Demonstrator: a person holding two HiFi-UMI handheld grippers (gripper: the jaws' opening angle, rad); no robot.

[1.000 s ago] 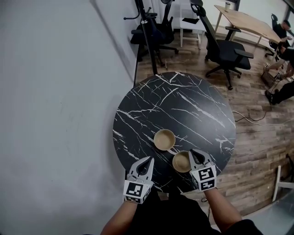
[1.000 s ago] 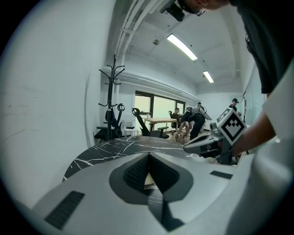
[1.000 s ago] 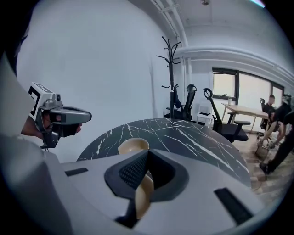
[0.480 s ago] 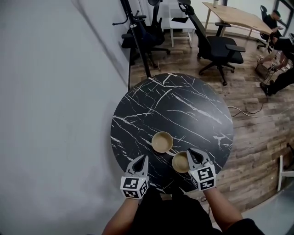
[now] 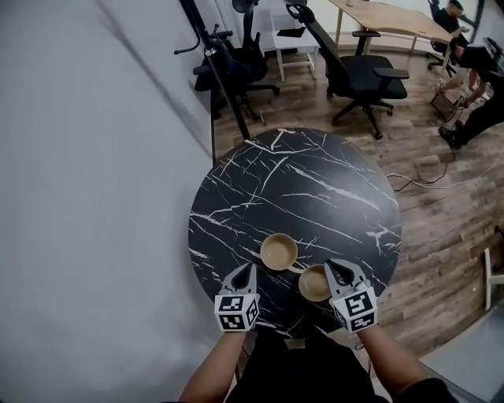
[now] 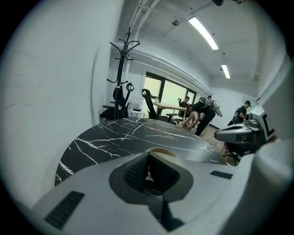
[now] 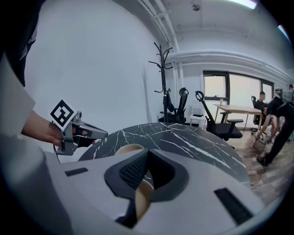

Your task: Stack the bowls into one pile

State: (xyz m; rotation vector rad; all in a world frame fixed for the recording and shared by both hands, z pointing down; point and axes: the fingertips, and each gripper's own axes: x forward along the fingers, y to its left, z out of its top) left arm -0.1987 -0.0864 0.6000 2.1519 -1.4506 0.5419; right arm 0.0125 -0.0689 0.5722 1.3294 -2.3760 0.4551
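Observation:
Two tan bowls stand side by side on the round black marble table point(image 5: 315, 189): one toward the middle point(image 5: 279, 251), the other nearer the front edge point(image 5: 313, 283). My left gripper point(image 5: 246, 272) is shut and empty, low over the table, left of and short of the first bowl, whose rim point(image 6: 161, 151) peeks over its closed tips point(image 6: 148, 153). My right gripper point(image 5: 337, 270) is shut, its tips at the right rim of the near bowl. In the right gripper view that bowl point(image 7: 143, 195) shows under the closed tips point(image 7: 148, 151). The other bowl point(image 7: 130, 148) and the left gripper point(image 7: 103, 134) lie beyond.
A white wall runs along the table's left side. Beyond the table stand a coat stand point(image 5: 213, 71), black office chairs point(image 5: 354, 75) and a wooden desk point(image 5: 394, 16). People are at the far right point(image 5: 472, 94). A cable point(image 5: 425, 185) lies on the wooden floor.
My left gripper has sunk and come forward toward the bowls, still shut. The right gripper and both bowls have stayed where they were. The head view has tilted slightly.

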